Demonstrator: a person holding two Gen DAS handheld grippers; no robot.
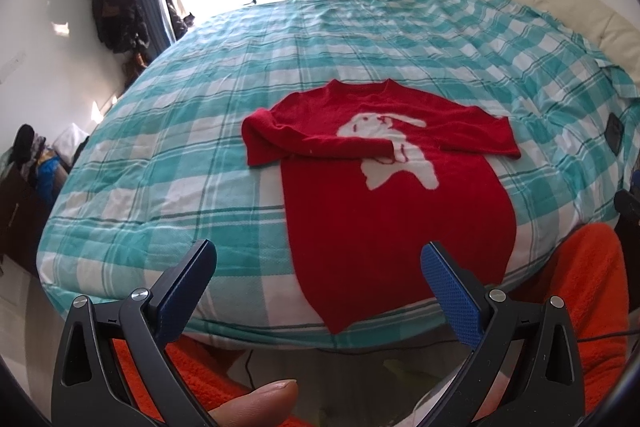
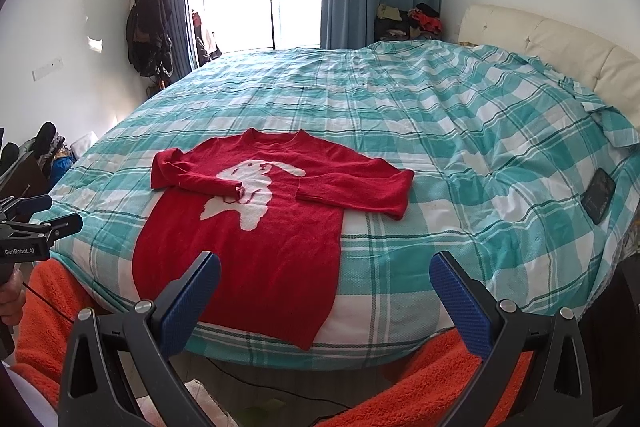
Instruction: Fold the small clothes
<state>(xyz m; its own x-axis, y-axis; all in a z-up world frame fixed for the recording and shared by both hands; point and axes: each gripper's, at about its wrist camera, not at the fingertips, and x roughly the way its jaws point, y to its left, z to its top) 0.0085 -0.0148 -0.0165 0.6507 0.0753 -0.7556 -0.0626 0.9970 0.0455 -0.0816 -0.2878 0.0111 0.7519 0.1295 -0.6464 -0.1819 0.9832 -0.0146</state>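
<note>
The small red knitted sweater with a white animal figure lies flat at the near edge of the teal-and-white checked bed, both sleeves folded across its chest and its hem drooping over the edge. The left gripper and right gripper hang above that edge, jaws spread wide and holding nothing. Lifting the overhanging hem carelessly could, I judge, drag the sweater off the bed or shake the sleeves loose.

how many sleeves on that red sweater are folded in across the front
2. The left sleeve lies across the chest over the white animal design; the right sleeve is bent back inward, its cuff on the red sweater.
</note>
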